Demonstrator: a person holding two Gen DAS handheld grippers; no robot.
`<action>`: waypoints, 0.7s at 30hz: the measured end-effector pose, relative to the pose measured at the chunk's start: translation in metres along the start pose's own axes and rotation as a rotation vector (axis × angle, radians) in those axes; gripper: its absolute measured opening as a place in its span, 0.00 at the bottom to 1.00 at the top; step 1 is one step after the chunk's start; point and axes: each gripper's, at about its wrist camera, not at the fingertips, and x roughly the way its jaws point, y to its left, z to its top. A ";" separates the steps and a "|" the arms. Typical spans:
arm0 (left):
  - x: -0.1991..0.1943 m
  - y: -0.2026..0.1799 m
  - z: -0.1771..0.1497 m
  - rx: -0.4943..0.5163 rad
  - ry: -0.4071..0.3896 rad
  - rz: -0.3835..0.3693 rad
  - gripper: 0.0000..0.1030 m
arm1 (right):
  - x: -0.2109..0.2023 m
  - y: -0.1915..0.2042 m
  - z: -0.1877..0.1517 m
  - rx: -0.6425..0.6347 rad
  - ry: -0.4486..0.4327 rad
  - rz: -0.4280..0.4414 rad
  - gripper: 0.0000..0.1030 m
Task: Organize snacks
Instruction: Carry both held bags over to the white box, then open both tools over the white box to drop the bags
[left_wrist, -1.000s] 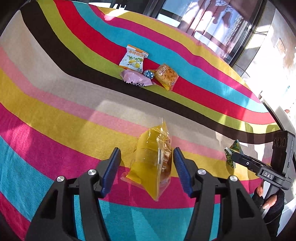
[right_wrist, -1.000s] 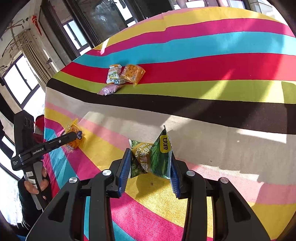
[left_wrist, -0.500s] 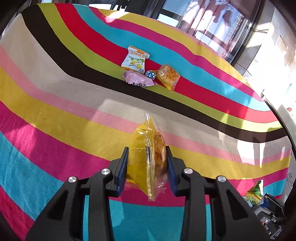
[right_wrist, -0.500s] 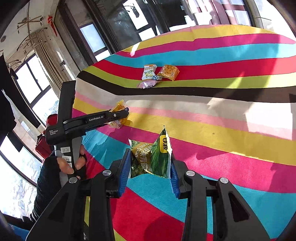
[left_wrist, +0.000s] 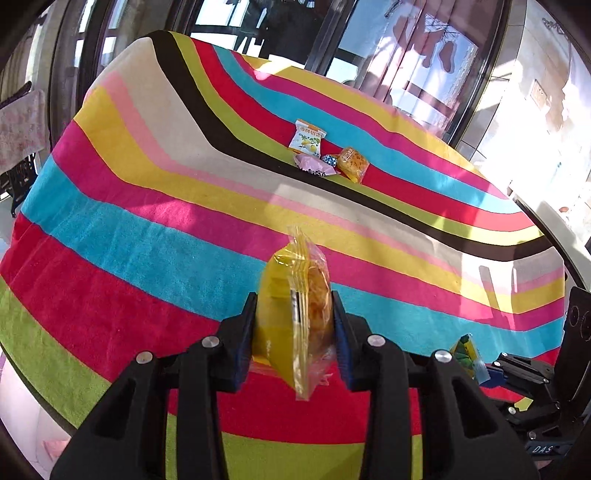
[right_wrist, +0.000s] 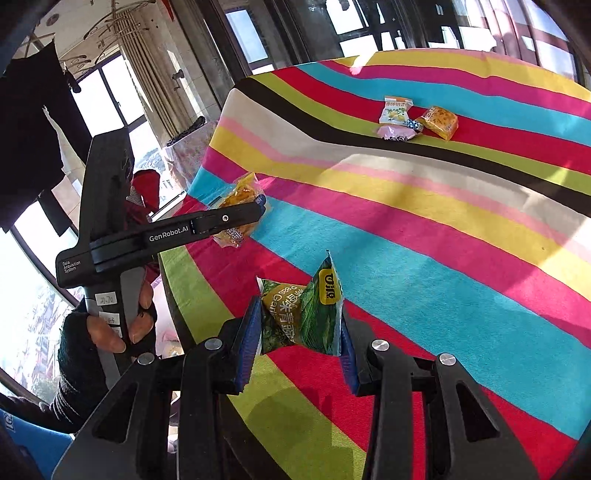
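Left gripper (left_wrist: 295, 325) clamps yellow packet (left_wrist: 291, 314); right gripper (right_wrist: 299, 332) green packet (right_wrist: 303, 314).

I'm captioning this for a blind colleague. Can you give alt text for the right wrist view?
The right gripper pinches a crinkled green pea-snack packet above a bright striped tablecloth. To its left the left gripper holds a yellow transparent snack bag; four small snack packets lie clustered farther away.

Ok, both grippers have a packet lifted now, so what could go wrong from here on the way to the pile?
1. The yellow snack packet sits edge-on in the left gripper with its lower end hanging free; it might slip.
2. The green pea packet is crumpled in the right gripper, so its contents could get crushed.
3. The two grippers are close together near the striped cloth's edge; they could bump.
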 end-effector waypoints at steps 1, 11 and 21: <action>-0.005 0.005 -0.003 -0.005 -0.005 0.011 0.36 | 0.002 0.006 0.000 -0.012 0.001 0.012 0.37; -0.070 0.064 -0.038 -0.103 -0.045 0.059 0.36 | 0.023 0.079 -0.002 -0.184 0.031 0.130 0.37; -0.133 0.115 -0.088 -0.200 -0.041 0.253 0.36 | 0.058 0.162 -0.025 -0.409 0.149 0.247 0.37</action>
